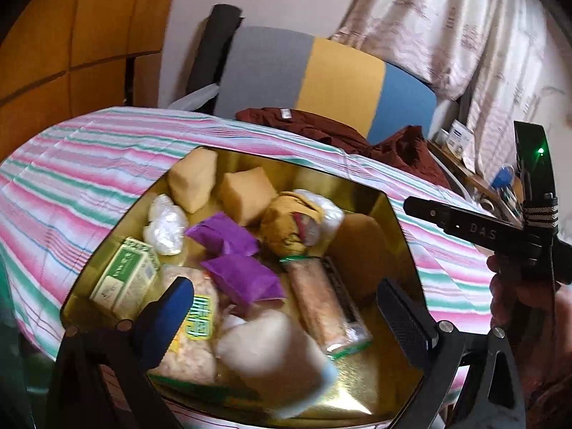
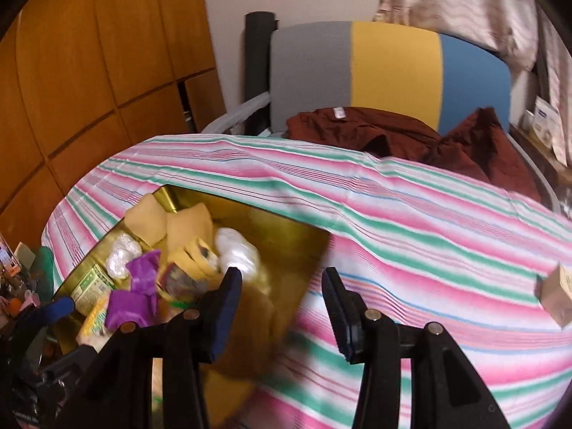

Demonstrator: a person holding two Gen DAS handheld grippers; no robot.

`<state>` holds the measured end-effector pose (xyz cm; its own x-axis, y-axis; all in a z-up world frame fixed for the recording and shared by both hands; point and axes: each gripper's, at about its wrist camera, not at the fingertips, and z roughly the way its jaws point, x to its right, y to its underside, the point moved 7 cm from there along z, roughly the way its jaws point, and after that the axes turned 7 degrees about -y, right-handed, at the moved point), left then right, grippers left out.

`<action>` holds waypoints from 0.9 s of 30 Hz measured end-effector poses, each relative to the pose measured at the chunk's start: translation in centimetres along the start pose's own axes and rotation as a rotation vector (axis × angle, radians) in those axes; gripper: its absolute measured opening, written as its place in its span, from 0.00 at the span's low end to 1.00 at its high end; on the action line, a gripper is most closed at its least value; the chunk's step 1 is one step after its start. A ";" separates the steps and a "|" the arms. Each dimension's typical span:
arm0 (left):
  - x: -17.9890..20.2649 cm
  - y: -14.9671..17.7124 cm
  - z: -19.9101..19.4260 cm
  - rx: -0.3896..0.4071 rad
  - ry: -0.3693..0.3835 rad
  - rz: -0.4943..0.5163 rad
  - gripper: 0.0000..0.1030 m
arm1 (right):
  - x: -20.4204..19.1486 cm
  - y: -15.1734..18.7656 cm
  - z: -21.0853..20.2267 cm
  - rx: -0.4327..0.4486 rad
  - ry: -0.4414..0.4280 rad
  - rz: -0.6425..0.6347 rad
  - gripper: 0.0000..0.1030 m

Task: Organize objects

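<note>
The gold tin (image 1: 400, 221) sits open on the striped cloth (image 1: 89, 164), near the cloth's left side in the right wrist view, and it's packed: two tan wrapped blocks (image 1: 195, 182) against the far wall, a white crinkled bag (image 1: 166, 225) beside them, two purple packets (image 1: 243, 275) in the middle, a green box (image 1: 125, 279) at the left wall, a long pinkish snack pack (image 1: 318, 304) lying lengthwise, and a yellow-labelled bag (image 1: 193, 325) at the near end. A pale, blurred bundle (image 1: 271, 357) is over the near corner; whether it rests on the pile I cannot tell. Open room inside is slim, just a bare gold patch at the near right corner. Outside the tin, the cloth runs wide and bare to the right, with one small tan box (image 2: 556, 296) out by the far right edge. Beyond the cloth's far edge lie a maroon garment (image 1: 357, 136) and a grey-yellow-blue chair back (image 1: 321, 71). The left gripper (image 1: 286, 307) angles down over the tin's near end, fingers wide apart, nothing pinched. The right gripper (image 2: 282, 307) tilts down at the tin's right rim, fingers parted and empty, one over the tin, one over cloth.
</note>
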<state>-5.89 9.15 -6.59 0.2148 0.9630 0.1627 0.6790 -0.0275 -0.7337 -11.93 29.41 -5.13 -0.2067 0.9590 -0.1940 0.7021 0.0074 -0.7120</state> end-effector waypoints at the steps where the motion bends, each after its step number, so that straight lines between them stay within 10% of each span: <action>1: 0.4 0.2 -0.1 0.002 0.005 0.016 1.00 | 0.6 0.4 -0.5 0.002 0.003 0.011 0.45; 16: 8.0 2.7 -1.1 -0.053 0.086 0.149 1.00 | 16.4 8.5 -6.5 -0.011 0.200 0.298 0.46; 27: 6.7 2.1 -1.3 -0.076 -0.125 0.163 1.00 | 10.0 9.6 -6.3 -0.016 0.086 0.334 0.46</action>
<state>-2.13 15.18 -6.17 0.2404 0.9698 -0.0409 0.6946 -0.2013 -0.6906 -2.95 40.87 -9.69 0.0947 0.9295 -0.3565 0.7318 -0.3078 -0.6081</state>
